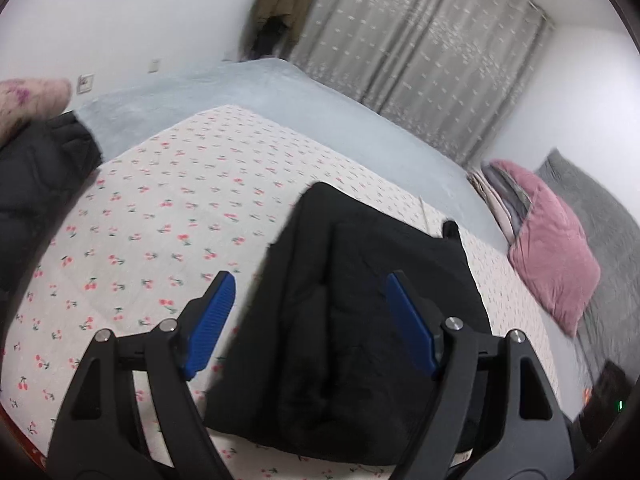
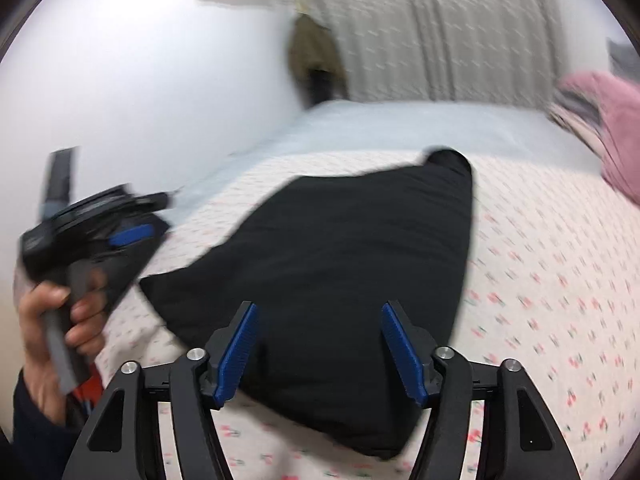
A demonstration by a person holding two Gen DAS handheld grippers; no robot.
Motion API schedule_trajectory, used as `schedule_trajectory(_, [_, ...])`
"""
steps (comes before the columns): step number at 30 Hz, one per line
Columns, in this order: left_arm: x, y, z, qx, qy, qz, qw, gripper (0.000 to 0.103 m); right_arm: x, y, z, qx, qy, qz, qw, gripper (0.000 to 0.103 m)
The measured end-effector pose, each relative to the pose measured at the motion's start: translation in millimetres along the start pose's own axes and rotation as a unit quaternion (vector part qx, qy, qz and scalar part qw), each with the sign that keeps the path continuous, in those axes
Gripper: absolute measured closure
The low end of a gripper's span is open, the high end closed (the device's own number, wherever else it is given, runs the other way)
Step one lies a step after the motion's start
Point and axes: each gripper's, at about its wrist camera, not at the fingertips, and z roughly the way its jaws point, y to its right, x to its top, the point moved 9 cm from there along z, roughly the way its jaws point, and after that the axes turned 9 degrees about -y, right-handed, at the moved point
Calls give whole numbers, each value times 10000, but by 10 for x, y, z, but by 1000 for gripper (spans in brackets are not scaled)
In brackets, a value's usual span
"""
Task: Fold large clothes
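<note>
Cherry-print bedspread [image 1: 160, 240] — black garment [image 1: 360, 320] lengthwise away.

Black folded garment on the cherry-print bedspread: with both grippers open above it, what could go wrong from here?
1. The black padded garment looks thick and bunched; a bite by the right gripper may catch only the top layer, undoing the fold.
2. The left gripper hovers over its lumpy near edge, where bulk may slip out.
3. Both views are motion-blurred; fast moves may drag the cherry-print bedspread.
</note>
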Motion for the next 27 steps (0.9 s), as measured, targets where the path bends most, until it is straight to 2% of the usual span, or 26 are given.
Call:
schedule_trajectory(1, [-37,77,44,31,-82,168,9998,26,-17,59,42,1,-86,82,9999,52])
schedule_trajectory(2, [-74,120,69,96,-139,268,9995,27,-24,90,49,0,-97,120,9999,52])
schedule_trajectory(3, [-114,156,129,263,-255,408,9985,27,-22,101,59,-6,-67,126,9999,52])
schedule_trajectory(4, [-181,156,240,604,-476,585,9953,27,-21,93,76,2,-49,115,9999,52])
schedule_trajectory(5, [-234,139,324,839,-646,672,9921,31,-20,83,89,-5,-44,102,9999,52])
schedule_trajectory(6, [-299,103,425,1026,-844,723,9885,39,-24,61,121,-38,-38,78,10000,52])
schedule_trajectory(7, [-363,69,533,1090,-1055,711,9859,42,-41,43,148,-74,-51,53,9999,52])
schedule_trajectory(8, [-408,42,614,1035,-1211,625,9853,50,-69,18,209,-127,-104,-2,9999,51])
schedule_trajectory(9, [-423,19,656,935,-1279,531,9859,65,-106,12,234,-140,-157,-17,9998,51])
schedule_trajectory(10, [-425,7,670,881,-1296,493,9864,73,-138,2,289,-104,-217,8,9997,51])
schedule_trajectory(11, [-414,-23,678,955,-1301,483,9857,96,-164,9,362,-39,-311,70,9995,51])
schedule_trajectory(12, [-402,-94,695,1238,-1300,492,9825,98,-194,26,449,15,-421,159,9990,51])
schedule_trajectory(13, [-393,-137,727,1275,-1295,460,9823,98,-209,41,504,45,-472,219,9986,51])
schedule_trajectory(18, [-316,-168,739,1079,-1237,318,9859,98,-155,-60,626,227,-765,273,9964,51])
schedule_trajectory(19, [-298,-147,693,963,-1209,348,9874,98,-135,-71,646,332,-813,330,9956,51])
schedule_trajectory(22, [-262,-190,539,498,-1204,34,9915,97,-150,-90,722,367,-860,295,9952,51])
schedule_trajectory(23, [-238,-233,501,493,-1159,-81,9920,97,-163,-99,753,340,-855,249,9954,51])
schedule_trajectory(25, [-183,-321,403,397,-1010,-341,9935,97,-202,-126,823,181,-862,100,9961,51])
schedule_trajectory(27, [-160,-272,338,30,-937,-420,9947,97,-227,-153,864,-35,-868,-2,9962,51])
